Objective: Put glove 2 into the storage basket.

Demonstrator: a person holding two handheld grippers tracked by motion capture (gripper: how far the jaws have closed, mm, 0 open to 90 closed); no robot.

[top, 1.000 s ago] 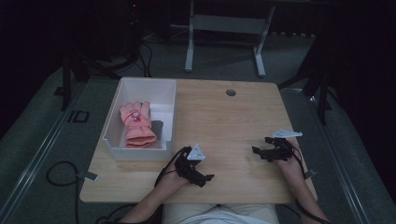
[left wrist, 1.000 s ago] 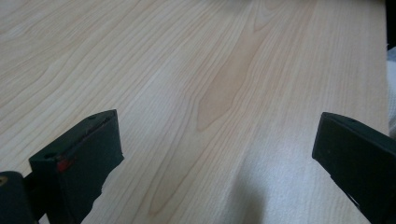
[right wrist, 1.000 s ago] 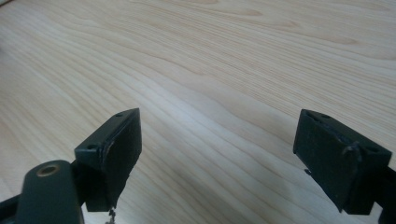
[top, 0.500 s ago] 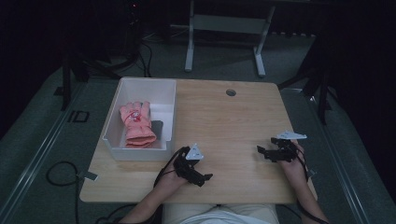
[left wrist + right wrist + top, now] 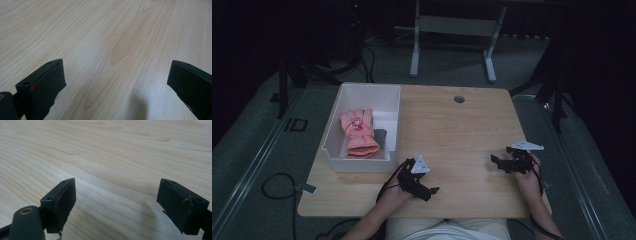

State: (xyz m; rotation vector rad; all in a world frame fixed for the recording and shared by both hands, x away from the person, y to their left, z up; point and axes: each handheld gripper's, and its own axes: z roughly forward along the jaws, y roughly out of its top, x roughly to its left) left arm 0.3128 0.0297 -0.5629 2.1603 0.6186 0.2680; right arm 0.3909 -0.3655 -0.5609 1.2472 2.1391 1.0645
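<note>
The wooden table (image 5: 452, 135) was the largest thing, and most of its top was bare. At its far left corner stood a white bin (image 5: 332, 145), with its long side running from the near edge toward the far edge. I judge it stood there so that the middle of the table stayed free for work.

Inside the bin lay a pink glove (image 5: 358, 132), flat on the bottom, against the left part. Its long axis followed the long side of the bin: the fingers pointed away from the person and the cuff lay toward the near wall. Just beside it, on the right, was a small dark thing (image 5: 380, 137); I could not tell what it was.

The left gripper (image 5: 424, 189) rested low near the front edge, just right of the bin, with its jaws spread wide over bare wood. The right gripper (image 5: 498, 162) was well apart, near the right edge, also spread and holding nothing. Both seemed to wait, probably before a reach for the glove.
</note>
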